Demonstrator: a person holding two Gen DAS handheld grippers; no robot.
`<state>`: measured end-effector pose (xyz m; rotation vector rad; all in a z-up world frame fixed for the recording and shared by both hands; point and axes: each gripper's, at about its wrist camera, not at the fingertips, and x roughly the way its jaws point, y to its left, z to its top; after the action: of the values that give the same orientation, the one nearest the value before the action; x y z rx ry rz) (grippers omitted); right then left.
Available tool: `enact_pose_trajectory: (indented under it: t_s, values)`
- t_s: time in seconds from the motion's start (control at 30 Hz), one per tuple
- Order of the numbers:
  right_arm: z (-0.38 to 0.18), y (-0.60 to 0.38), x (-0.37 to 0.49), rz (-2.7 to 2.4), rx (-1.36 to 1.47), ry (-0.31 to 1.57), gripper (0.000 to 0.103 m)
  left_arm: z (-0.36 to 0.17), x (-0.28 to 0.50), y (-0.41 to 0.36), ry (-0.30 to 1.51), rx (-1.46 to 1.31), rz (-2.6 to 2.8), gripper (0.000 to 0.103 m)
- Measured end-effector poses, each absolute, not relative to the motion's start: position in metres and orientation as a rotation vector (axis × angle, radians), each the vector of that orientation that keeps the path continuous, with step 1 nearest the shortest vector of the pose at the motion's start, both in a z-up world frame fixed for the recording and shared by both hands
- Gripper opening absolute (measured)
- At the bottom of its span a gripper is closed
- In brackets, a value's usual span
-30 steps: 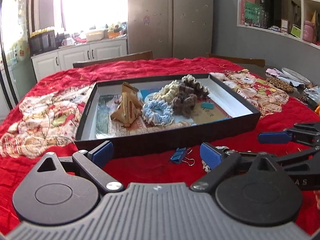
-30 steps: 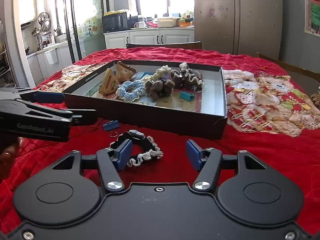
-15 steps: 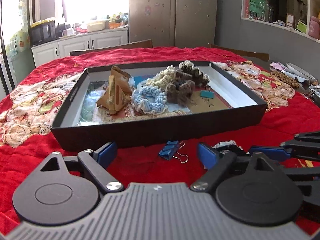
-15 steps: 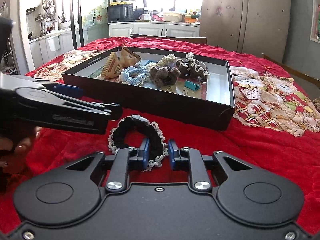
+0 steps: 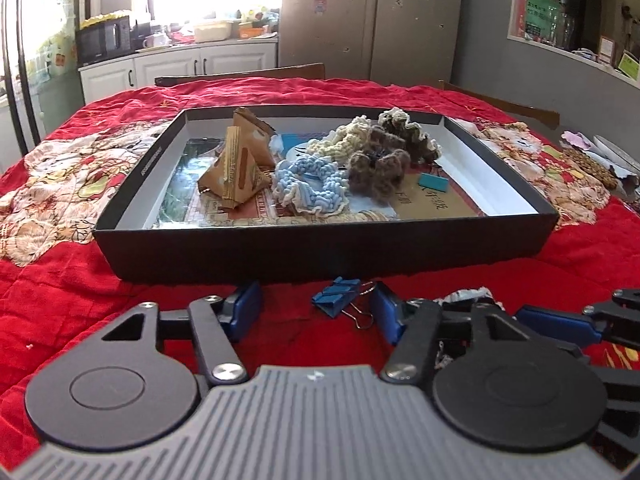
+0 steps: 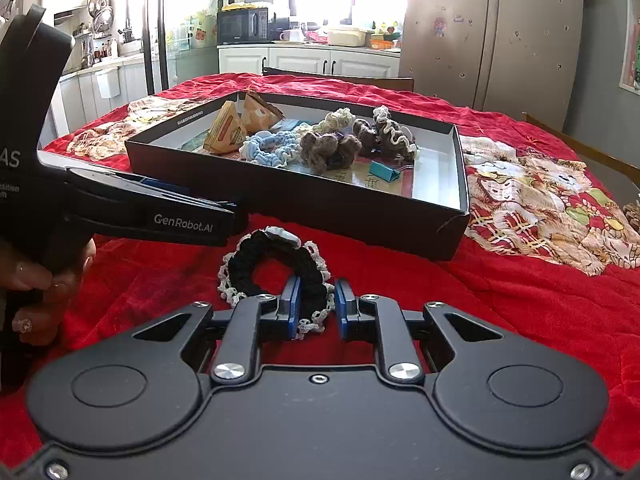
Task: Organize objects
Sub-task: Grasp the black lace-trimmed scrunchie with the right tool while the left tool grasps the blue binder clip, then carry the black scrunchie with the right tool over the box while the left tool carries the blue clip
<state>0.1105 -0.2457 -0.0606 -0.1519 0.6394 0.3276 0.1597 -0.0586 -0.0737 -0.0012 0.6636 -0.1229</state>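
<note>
A blue binder clip (image 5: 335, 300) lies on the red cloth just in front of the black box (image 5: 320, 240). My left gripper (image 5: 316, 312) straddles it with jaws closing; the pads are still apart from the clip. My right gripper (image 6: 318, 308) is shut on the near side of a black scrunchie (image 6: 272, 268) with white lace trim, which rests on the cloth. In the right wrist view the left gripper (image 6: 224, 216) reaches in from the left, held by a hand (image 6: 48, 280). A bit of the scrunchie (image 5: 464, 294) peeks out behind my left gripper's right finger.
The box (image 6: 280, 196) holds brown paper packets (image 5: 236, 168), a light blue scrunchie (image 5: 310, 188), cream and brown scrunchies (image 5: 378, 164) and a teal clip (image 5: 432, 182). A patterned red quilt (image 6: 520, 280) covers the table. Chairs, cabinets and a fridge stand behind.
My right gripper closed on the black scrunchie. My left gripper sank toward the cloth around the blue clip and its jaws narrowed.
</note>
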Motion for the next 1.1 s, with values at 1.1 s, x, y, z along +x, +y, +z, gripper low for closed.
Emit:
enact_pose_trajectory:
  t_s: [1.1]
  values:
    - [-0.050, -0.248, 0.101, 0.341, -0.149, 0.597, 0.010, -0.061, 0.130, -0.040, 0.651, -0.019, -0.167, 0.030]
